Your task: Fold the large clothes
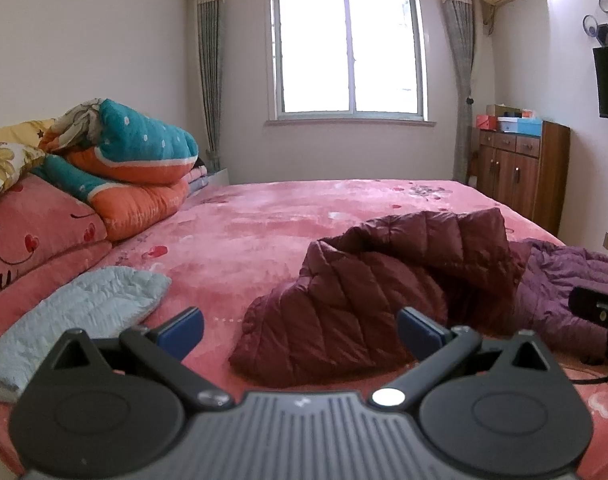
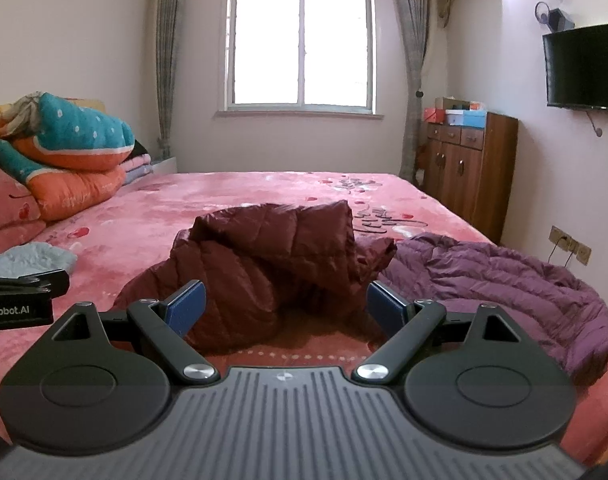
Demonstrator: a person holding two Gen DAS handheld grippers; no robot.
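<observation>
A dark red quilted down jacket lies crumpled on the pink bed, also in the right wrist view. A purple down jacket lies to its right, also at the left view's right edge. A light blue folded garment lies at the left, also in the right wrist view. My left gripper is open and empty, just before the red jacket's near left edge. My right gripper is open and empty, just before the red jacket's near edge.
A pile of teal and orange quilts and pink pillows fill the bed's left side. A wooden cabinet stands at the right wall under a TV. A window is at the far wall. The bed's right edge runs by the purple jacket.
</observation>
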